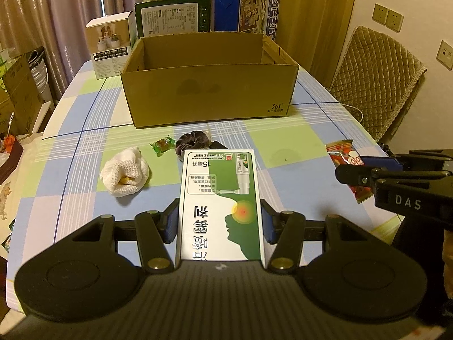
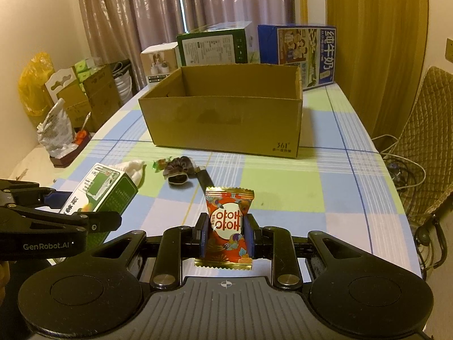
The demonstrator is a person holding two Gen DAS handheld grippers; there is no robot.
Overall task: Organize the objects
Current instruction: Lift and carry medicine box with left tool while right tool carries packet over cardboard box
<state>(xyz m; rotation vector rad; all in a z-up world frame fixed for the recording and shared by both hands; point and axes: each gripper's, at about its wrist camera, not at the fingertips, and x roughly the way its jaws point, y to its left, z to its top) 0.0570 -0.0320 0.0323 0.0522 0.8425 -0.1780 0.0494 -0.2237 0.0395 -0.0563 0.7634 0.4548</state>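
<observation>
My left gripper (image 1: 220, 221) is shut on a green and white medicine box (image 1: 219, 201), held above the table; the same box (image 2: 106, 191) shows at the left of the right wrist view. My right gripper (image 2: 226, 231) is shut on a red snack packet (image 2: 228, 226), also seen as the red packet (image 1: 344, 160) at the right of the left wrist view. An open brown cardboard box (image 1: 209, 96) (image 2: 223, 121) stands ahead of both grippers. On the checked tablecloth lie a white cloth (image 1: 126, 174) (image 2: 131, 168), a green-wrapped candy (image 1: 162, 145) (image 2: 160, 164) and a dark scrunchie (image 1: 192, 141) (image 2: 179, 167).
A white carton (image 1: 110, 48), a green carton (image 1: 172, 18) and a blue milk carton (image 1: 249, 14) stand behind the cardboard box. A quilted chair (image 1: 376, 82) is at the right table edge. Boxes and bags (image 2: 70, 99) crowd the left side. A dark flat strip (image 2: 205, 180) lies by the scrunchie.
</observation>
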